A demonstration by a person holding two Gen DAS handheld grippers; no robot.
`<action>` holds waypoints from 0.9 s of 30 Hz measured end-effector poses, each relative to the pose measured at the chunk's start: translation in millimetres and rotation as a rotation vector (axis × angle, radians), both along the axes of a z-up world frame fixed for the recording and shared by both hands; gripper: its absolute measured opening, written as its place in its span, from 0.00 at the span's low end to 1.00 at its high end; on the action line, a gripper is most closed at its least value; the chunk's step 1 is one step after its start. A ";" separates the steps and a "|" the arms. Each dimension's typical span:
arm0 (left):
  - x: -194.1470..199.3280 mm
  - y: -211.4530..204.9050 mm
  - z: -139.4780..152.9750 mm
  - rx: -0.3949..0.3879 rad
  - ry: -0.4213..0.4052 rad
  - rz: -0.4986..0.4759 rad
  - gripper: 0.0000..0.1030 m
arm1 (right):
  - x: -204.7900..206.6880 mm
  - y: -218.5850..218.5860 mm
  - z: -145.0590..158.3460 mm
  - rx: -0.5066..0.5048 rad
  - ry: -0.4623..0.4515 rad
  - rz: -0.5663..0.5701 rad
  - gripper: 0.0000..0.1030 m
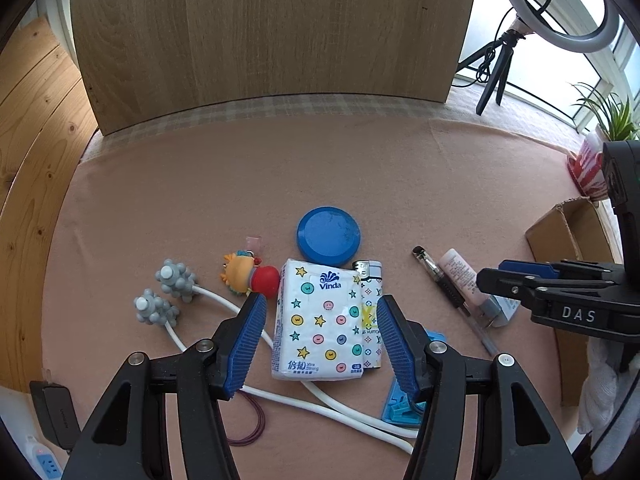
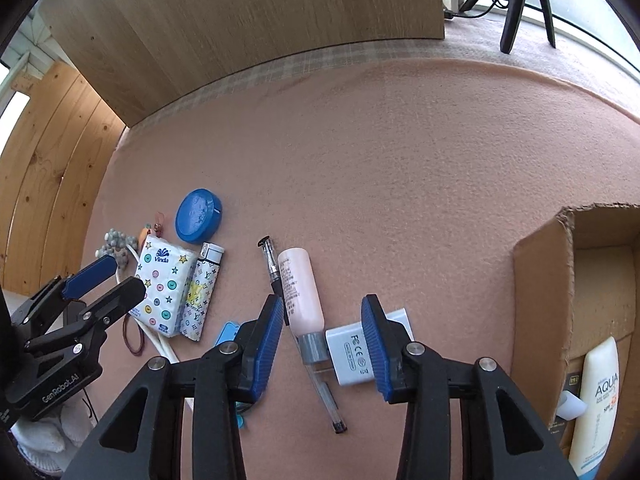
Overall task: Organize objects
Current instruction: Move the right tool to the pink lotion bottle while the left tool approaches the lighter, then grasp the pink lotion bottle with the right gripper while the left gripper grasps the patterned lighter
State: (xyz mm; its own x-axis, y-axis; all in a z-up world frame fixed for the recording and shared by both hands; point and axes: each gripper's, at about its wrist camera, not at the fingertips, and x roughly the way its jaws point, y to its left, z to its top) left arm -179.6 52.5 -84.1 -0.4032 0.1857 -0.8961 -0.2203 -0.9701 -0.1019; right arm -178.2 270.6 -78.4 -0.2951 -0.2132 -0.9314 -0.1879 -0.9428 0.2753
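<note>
My left gripper [image 1: 320, 340] is open, its blue pads either side of a Vinda tissue pack [image 1: 318, 320] lying on the pink felt, with a patterned lighter [image 1: 370, 320] against the pack's right edge. My right gripper [image 2: 320, 344] is open above a pink tube [image 2: 300, 292], a pen [image 2: 320, 380] and a white charger [image 2: 352, 352]. The open left gripper [image 2: 116, 276] also shows in the right wrist view, the right gripper [image 1: 492, 276] in the left wrist view. A blue round lid [image 1: 329, 236] lies behind the tissue pack.
A cardboard box [image 2: 540, 292] at the right holds a sunscreen bottle [image 2: 596, 404]. A toy figure [image 1: 248, 274], grey knobbed massager with white cable [image 1: 168, 292], hair band [image 1: 256, 428] and blue clip [image 1: 404, 408] lie near the pack. A wooden board [image 1: 260, 32] stands behind.
</note>
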 end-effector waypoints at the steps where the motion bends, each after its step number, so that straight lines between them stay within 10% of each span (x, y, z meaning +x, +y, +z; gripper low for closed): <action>1: -0.5 3.1 -0.9 0.002 0.000 -0.011 0.53 | -3.1 -1.3 -2.1 0.001 -0.008 0.005 0.33; 27: -10.8 56.4 -48.9 -0.066 -0.095 -0.155 0.37 | -9.9 7.3 -26.0 -0.022 -0.059 -0.008 0.17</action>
State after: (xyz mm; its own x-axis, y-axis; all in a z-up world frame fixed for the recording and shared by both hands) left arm -190.4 108.9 -133.0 -0.2876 0.1782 -0.9410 -0.3603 -0.9305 -0.0661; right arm -188.0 278.0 -104.5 -0.2413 -0.2321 -0.9423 -0.2121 -0.9349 0.2846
